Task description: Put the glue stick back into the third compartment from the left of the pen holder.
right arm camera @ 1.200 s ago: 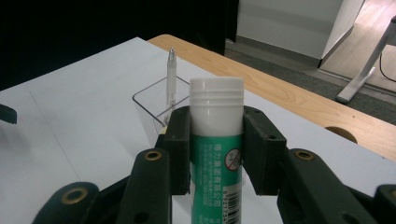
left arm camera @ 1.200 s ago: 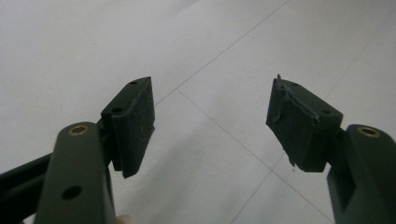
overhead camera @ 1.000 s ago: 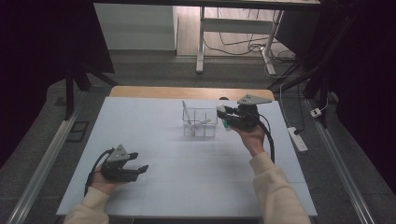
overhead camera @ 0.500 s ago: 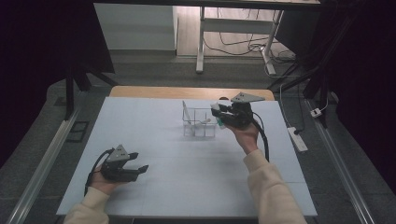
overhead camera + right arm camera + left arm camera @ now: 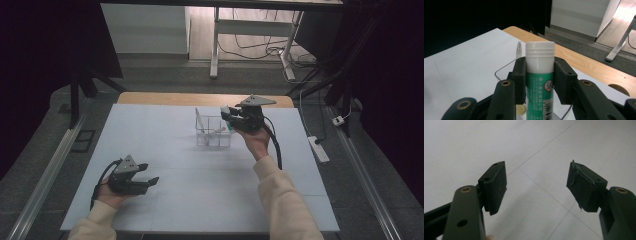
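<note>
A glue stick, green-labelled with a white ribbed cap, stands clamped between the pads of my right gripper. In the high view that right gripper hovers with the glue stick at the right rim of a clear plastic organiser box at the far middle of the table. Through the right gripper view the box's thin rim curves below the jaws. My left gripper rests open near the table's front left corner. Its two pads stand wide apart over the bare white surface.
The white table has a wooden strip along its far edge. A power strip lies on the floor to the right. Metal rails run along both sides, and a desk frame stands beyond.
My right gripper has drifted left with the glue stick, from beside the box toward its right rim. The left gripper has stayed put.
</note>
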A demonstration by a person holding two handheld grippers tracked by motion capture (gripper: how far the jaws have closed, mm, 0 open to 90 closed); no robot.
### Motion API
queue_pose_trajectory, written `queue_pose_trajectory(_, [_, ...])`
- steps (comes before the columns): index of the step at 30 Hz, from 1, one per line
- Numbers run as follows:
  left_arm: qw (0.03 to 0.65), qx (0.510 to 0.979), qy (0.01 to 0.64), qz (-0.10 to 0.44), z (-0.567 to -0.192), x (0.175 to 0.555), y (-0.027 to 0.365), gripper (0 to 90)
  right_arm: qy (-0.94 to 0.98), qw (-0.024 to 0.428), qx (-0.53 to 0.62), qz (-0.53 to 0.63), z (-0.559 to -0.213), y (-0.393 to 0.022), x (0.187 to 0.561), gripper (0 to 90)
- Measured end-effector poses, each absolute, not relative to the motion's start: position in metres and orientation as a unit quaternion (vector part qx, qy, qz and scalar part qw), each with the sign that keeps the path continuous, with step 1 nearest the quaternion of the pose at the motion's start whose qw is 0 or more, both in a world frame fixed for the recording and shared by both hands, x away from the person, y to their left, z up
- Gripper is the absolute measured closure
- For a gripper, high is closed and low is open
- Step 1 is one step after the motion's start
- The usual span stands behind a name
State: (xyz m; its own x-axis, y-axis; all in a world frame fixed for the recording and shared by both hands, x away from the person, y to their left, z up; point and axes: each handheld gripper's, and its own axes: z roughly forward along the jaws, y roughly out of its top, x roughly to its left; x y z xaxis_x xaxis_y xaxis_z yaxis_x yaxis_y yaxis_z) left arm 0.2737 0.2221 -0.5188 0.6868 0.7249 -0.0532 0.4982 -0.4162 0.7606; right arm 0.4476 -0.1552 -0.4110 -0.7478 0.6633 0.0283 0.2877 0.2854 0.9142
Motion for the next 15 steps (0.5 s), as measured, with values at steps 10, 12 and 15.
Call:
queue_pose_trajectory(10, [0.395, 0.829, 0.368, 0.143, -0.519, 0.274, 0.222, 32.5, 0.771, 0.197, 0.315, 0.518, -0.414, -0.151, 0.467, 64.9])
queue_pose_trajectory(12, [0.395, 0.829, 0.369, 0.143, -0.519, 0.274, 0.222, 32.5, 0.769, 0.198, 0.317, 0.519, -0.415, -0.149, 0.470, 64.8])
queue_pose_trajectory(15, [0.395, 0.830, 0.368, 0.143, -0.519, 0.274, 0.222, 32.5, 0.766, 0.196, 0.320, 0.522, -0.418, -0.146, 0.474, 64.8])
